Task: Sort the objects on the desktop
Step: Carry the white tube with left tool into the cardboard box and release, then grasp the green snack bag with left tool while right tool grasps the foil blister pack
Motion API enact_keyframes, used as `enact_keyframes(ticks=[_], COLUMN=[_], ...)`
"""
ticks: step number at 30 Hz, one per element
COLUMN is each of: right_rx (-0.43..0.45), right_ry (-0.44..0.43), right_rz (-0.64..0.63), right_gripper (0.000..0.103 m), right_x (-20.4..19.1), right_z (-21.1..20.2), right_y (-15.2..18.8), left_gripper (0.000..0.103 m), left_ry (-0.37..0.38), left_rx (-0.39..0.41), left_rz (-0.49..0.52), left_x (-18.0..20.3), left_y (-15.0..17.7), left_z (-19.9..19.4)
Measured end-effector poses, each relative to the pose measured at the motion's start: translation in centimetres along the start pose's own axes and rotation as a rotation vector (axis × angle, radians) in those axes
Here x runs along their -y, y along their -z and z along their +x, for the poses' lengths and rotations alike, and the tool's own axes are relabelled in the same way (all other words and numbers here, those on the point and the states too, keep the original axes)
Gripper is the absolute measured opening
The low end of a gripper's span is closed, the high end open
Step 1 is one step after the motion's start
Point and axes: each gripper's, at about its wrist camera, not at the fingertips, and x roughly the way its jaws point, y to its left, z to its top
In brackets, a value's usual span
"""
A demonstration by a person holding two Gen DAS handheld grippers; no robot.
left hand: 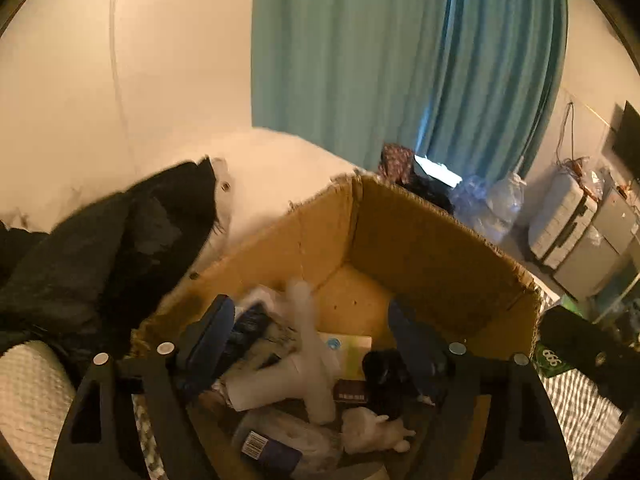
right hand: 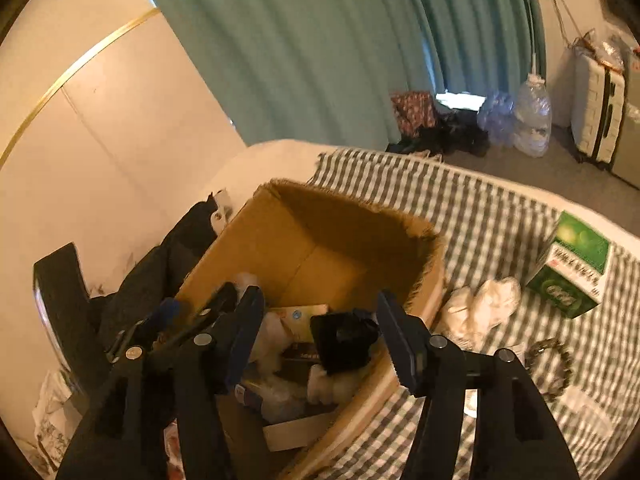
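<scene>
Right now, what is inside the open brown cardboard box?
The cardboard box holds a jumble: a black crumpled item, white tube-like pieces, a barcoded pack. Its far end is bare. Whatever lies beneath the pile is covered.

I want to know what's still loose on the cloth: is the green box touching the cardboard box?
Apart. The right wrist view shows checked cloth and white wads between the green box and the cardboard box.

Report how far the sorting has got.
Done: the cardboard box already holds mixed items, including a black object. In hand: nothing; left gripper and right gripper hover open above it. Left: green carton, white wad, bead bracelet on the checked cloth.
</scene>
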Motion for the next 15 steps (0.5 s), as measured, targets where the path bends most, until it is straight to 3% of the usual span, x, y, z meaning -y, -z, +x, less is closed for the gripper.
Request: enact_keyframes(ticks=[2,5,8,11,15], right_rx=[0.027,0.074,0.127,0.177,0.173], right_ry=[0.009,0.020,0.088,0.193,0.270], right_rz=[0.013,0.041,0.031,0.025,0.064], right_gripper=[0.059,0.059,0.061,0.075,0.078], right_x=[0.6,2.4,5.1,8.4,13.2], right_z=[-1.6,-4.9,-9.3,-14.0,-18.1], right_y=[0.0,0.4,1.5,3.7,7.2], left_gripper=[0.098,0.098,0.103,0.103,0.103], left_ry=[-0.010,-0.008,-0.005,0.051,0.188], left_rx=[0.026,0.062,0.143,0.221,0.140], left_rz=[-0.009,0.026,0.102,0.171,0.090], left_x=[0.0,0.9,3.2,5.8,8.1], left_y=[0.2,0.4,0.6,1.5,3.3], left_z=[-0.7,-2.3,-5.1,-8.4,-9.9])
